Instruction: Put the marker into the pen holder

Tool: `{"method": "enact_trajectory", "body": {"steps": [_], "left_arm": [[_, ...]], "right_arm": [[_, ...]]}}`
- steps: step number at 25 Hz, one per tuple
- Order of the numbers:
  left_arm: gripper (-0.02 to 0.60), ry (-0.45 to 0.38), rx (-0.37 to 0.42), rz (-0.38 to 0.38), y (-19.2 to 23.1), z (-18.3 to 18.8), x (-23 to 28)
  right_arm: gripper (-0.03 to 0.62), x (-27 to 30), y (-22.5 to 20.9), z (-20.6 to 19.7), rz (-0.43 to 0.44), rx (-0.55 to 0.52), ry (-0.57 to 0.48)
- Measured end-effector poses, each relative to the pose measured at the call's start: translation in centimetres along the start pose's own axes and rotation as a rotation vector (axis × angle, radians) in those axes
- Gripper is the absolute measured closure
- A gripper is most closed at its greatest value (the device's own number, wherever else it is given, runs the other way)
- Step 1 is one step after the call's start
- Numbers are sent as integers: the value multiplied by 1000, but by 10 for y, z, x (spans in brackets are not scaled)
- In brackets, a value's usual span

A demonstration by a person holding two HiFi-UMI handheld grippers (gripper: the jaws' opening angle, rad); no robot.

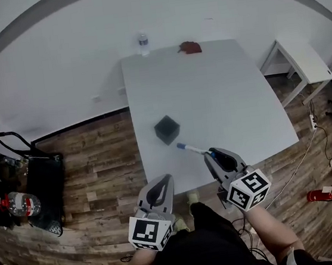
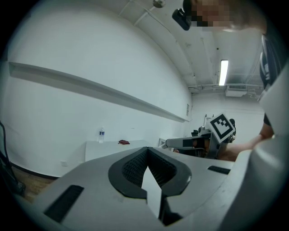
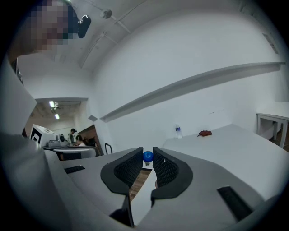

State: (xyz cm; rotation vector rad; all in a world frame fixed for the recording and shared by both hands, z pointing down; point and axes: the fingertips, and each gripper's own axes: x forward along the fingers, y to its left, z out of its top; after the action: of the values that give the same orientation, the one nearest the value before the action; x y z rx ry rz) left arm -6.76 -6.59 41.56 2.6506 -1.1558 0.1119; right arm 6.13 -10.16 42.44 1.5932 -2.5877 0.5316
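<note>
The black cube pen holder [image 1: 167,129] stands on the white table [image 1: 221,92], toward its near left part. My right gripper [image 1: 211,152] hovers over the table's front edge, shut on a white marker [image 1: 193,150] whose blue end [image 1: 180,146] points at the holder from a short way off. In the right gripper view the marker's blue end [image 3: 147,156] shows pinched between the jaws of that gripper [image 3: 147,163]. My left gripper [image 1: 161,186] is off the table's front edge, shut with nothing in it; the left gripper view shows its jaws [image 2: 147,155] closed together.
A water bottle [image 1: 143,42] and a small red object [image 1: 190,47] sit at the table's far edge. A second white table [image 1: 304,61] stands at the right. A black bag [image 1: 42,174] and a bottle [image 1: 21,203] lie on the wooden floor at the left.
</note>
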Motion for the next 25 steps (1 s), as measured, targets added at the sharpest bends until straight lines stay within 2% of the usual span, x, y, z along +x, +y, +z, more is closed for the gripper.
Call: {"method": "enact_trajectory", "body": {"steps": [13, 25], "left_arm": [[575, 38, -33, 162, 68, 6, 76], [575, 110, -76, 276, 100, -10, 95]], "right_arm": [[520, 142, -69, -66, 111, -12, 239], [520, 209, -74, -140, 204, -97, 423]]}}
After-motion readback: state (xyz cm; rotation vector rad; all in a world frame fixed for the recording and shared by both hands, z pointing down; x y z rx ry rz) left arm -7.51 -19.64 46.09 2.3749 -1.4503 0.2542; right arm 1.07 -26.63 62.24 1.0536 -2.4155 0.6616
